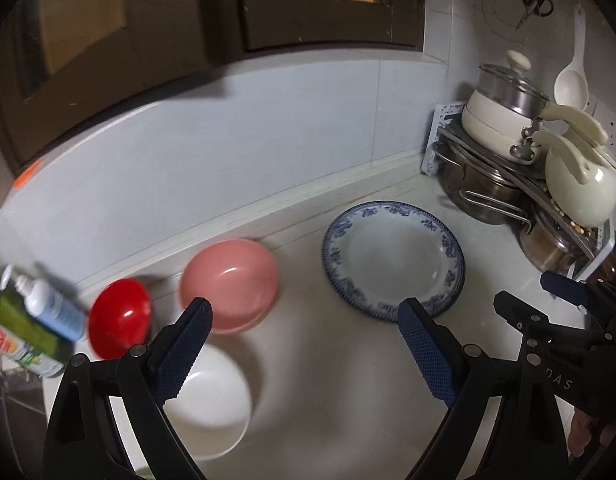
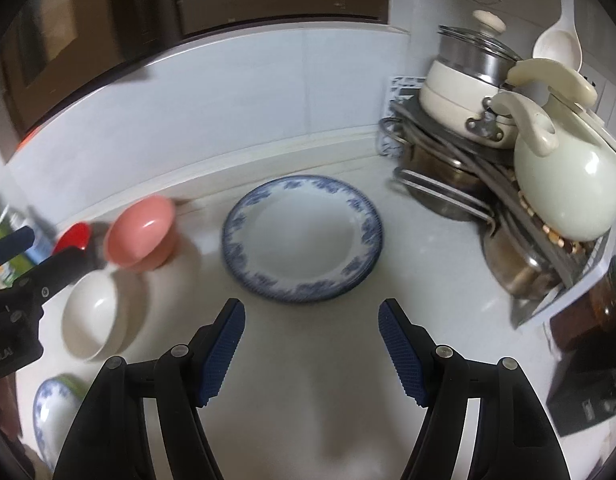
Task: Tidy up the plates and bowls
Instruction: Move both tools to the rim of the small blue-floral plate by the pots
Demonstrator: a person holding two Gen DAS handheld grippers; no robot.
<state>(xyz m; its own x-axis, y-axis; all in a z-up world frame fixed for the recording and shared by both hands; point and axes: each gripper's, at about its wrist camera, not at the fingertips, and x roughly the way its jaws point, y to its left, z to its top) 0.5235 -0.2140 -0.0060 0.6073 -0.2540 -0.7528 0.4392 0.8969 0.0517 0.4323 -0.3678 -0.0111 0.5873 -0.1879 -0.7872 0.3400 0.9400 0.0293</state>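
Jaws of both the left gripper (image 1: 304, 308) and the right gripper (image 2: 311, 309) stand spread, nothing between them, above the white table (image 2: 315, 380). Blue-rimmed plate (image 2: 302, 239) lies near the table's back edge. Beside it: pink bowl (image 1: 229, 285), red bowl (image 1: 119, 318), white bowl (image 1: 208, 402); a patterned bowl (image 2: 48, 412) nearer the front edge. Stacked pots and a cream kettle (image 2: 567, 184) crowd the back right corner; bottles (image 1: 32, 320) stand left.
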